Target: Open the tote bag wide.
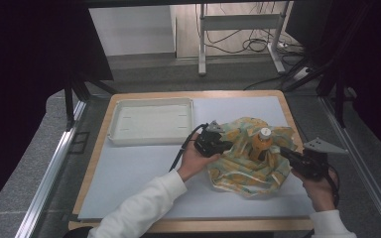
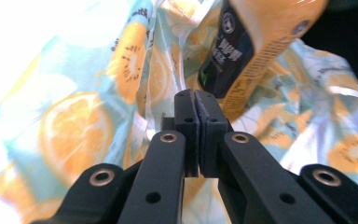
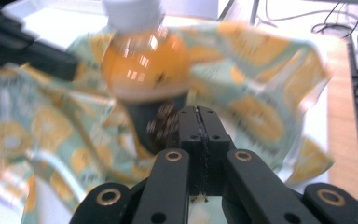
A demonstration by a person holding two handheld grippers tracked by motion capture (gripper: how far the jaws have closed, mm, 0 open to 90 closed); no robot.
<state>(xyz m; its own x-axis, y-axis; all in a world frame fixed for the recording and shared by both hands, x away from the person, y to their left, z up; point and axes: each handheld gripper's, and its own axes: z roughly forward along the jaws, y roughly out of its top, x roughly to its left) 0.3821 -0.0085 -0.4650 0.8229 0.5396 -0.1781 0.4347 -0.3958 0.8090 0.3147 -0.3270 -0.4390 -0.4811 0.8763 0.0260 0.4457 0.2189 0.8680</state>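
Note:
A cloth printed with orange slices (image 1: 243, 171) is bunched up around an upright bottle of orange drink (image 1: 262, 144) with a white cap. My left gripper (image 1: 226, 145) is at the cloth's left edge, shut, with the fabric pinched between its pads. My right gripper (image 1: 284, 151) is shut on the cloth's right edge. In the left gripper view the jaws (image 2: 196, 95) are pressed together in front of the cloth (image 2: 74, 130), with the bottle's label (image 2: 256, 42) just beyond. In the right gripper view the shut jaws (image 3: 198, 111) point at the bottle (image 3: 144, 60) and the cloth (image 3: 261, 70).
A white tray (image 1: 149, 140) lies at the back left of the pale mat (image 1: 139, 173) on the wooden table. Metal rails run along both sides of the table. A frame and cables stand on the floor behind.

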